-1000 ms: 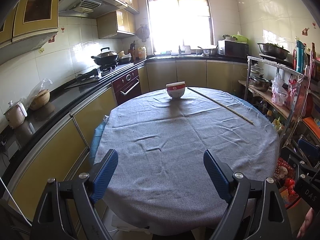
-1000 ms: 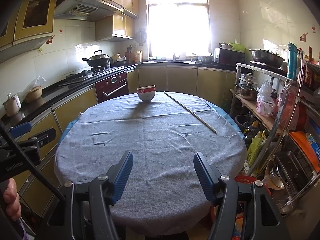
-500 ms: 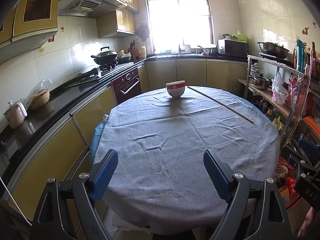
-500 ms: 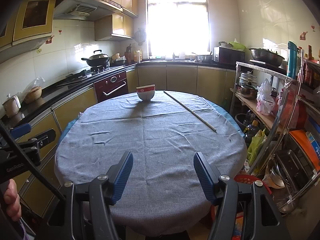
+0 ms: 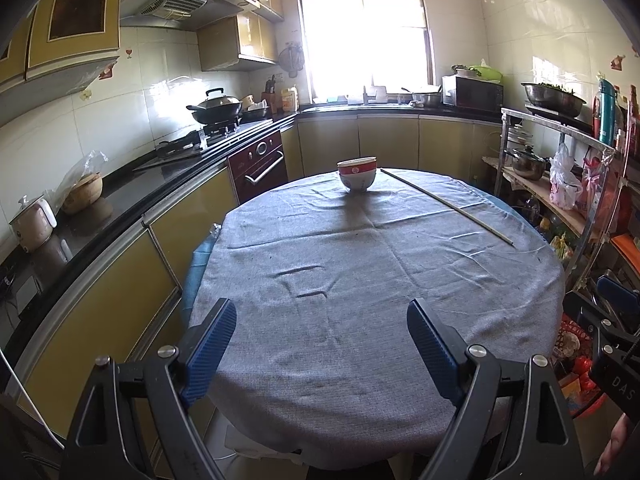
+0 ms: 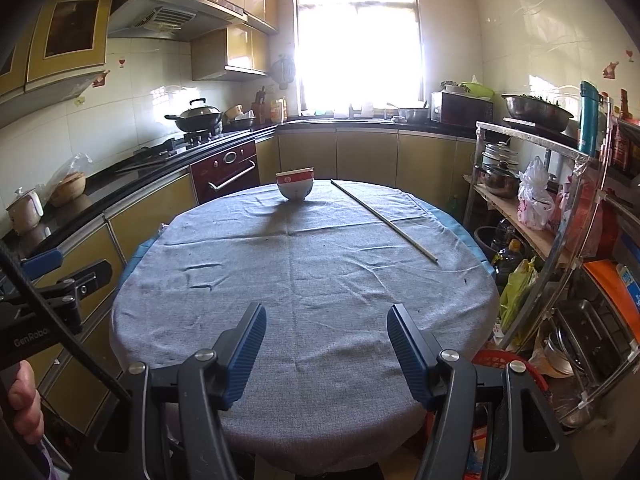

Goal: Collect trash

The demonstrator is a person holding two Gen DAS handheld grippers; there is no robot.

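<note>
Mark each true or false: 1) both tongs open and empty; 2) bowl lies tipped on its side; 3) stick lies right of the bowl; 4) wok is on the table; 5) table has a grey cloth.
1) True. The left tongs and right tongs are open with nothing between the fingers.
2) False. The bowl stands upright at the far side of the table.
3) True. The stick runs diagonally, right of the bowl.
4) False. The wok sits on the stove by the left counter.
5) True. A grey cloth covers the table.
</note>
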